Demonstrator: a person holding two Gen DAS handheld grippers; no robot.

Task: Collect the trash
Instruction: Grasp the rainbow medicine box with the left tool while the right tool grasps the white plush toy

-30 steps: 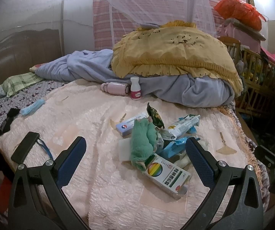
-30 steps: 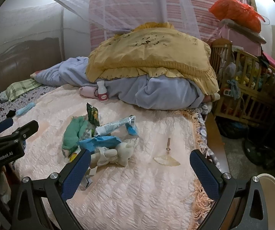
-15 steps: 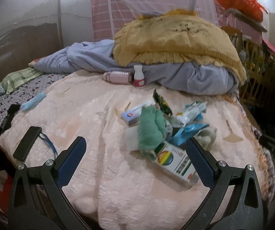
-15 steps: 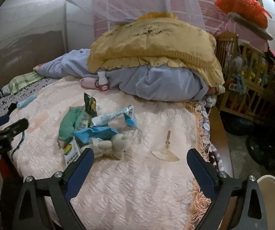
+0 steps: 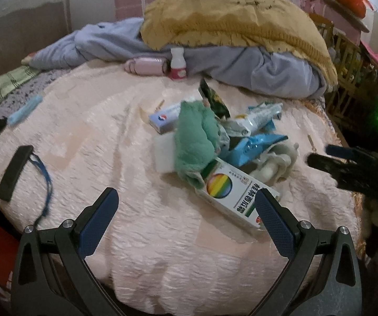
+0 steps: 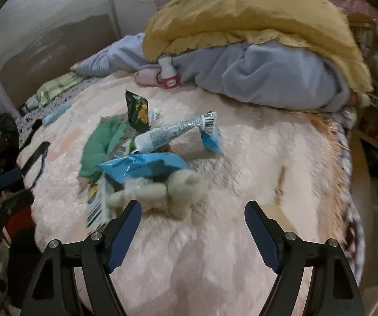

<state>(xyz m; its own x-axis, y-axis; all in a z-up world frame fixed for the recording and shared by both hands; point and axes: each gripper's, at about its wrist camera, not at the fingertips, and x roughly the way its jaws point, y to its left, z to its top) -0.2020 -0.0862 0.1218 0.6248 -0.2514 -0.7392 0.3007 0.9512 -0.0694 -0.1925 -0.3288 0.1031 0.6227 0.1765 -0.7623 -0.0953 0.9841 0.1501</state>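
Nearest, both tools hang over the front of the bed (image 5: pixel 89 142), whose pink quilted cover is soft and will give under any press; the left hand-held gripper (image 5: pixel 186 210) stands wide apart with nothing between its pads, and the right hand-held gripper (image 6: pixel 193 223) has just been narrowing its jaws, still apart and empty, with only quilt between them.

Just beyond lies the trash heap, near the middle of the cover; closest to the left tool is a white medicine box (image 5: pixel 237 197) with a rainbow disc, likely light, stiff card that would crush if squeezed hard, best pinched across its narrow sides; closest to the right tool sits a cream plush toy (image 6: pixel 162 193), soft and probably not rubbish at all.

Over it drapes a blue foil wrapper (image 6: pixel 144 167), light, crinkly and slippery; a pinch on a crumpled fold should hold better than on a flat face; a green cloth (image 5: pixel 197 142) beside it is limp and would drag neighbours along.

Farther back rest a white tube (image 6: pixel 173 133), squashy, best taken mid-body, and a dark snack bag (image 6: pixel 137 108) standing on edge, flimsy.
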